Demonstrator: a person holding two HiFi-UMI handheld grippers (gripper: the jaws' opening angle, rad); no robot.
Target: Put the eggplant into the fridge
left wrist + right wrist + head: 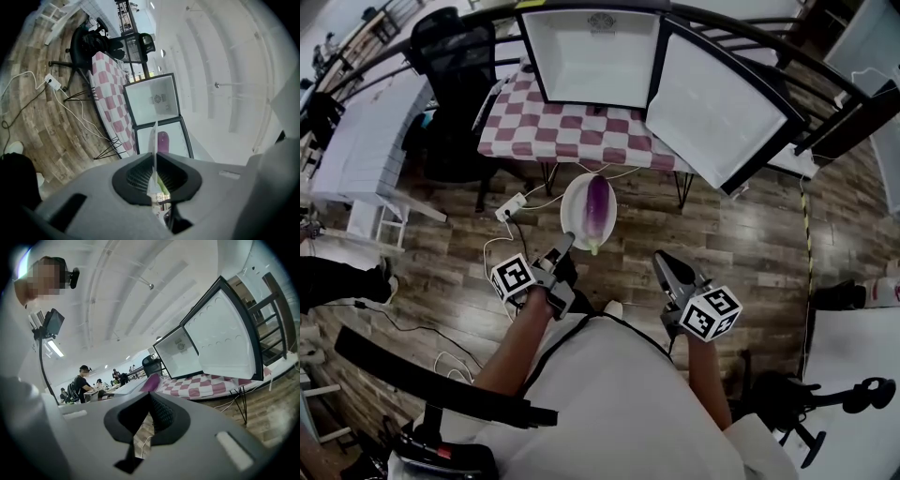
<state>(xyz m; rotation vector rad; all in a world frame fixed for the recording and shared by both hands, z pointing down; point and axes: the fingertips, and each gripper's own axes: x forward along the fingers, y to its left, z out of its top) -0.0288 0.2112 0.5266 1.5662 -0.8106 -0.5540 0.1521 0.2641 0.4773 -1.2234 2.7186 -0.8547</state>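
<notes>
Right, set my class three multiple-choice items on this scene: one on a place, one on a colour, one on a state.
1. Where does the eggplant lie?
A. on the floor
B. on the white plate
C. on a chair seat

2. What colours is the tablecloth under the fridge?
A. blue and yellow
B. plain green
C. pinkish red and white checks

3. How is the fridge's door?
A. swung wide open
B. shut
C. taken off

Answers:
1 B: the eggplant rests on the plate, whose edge the left tool grips.
2 C: the checks show in the head view.
3 A: the white inside of both fridge and door faces the person.
</notes>
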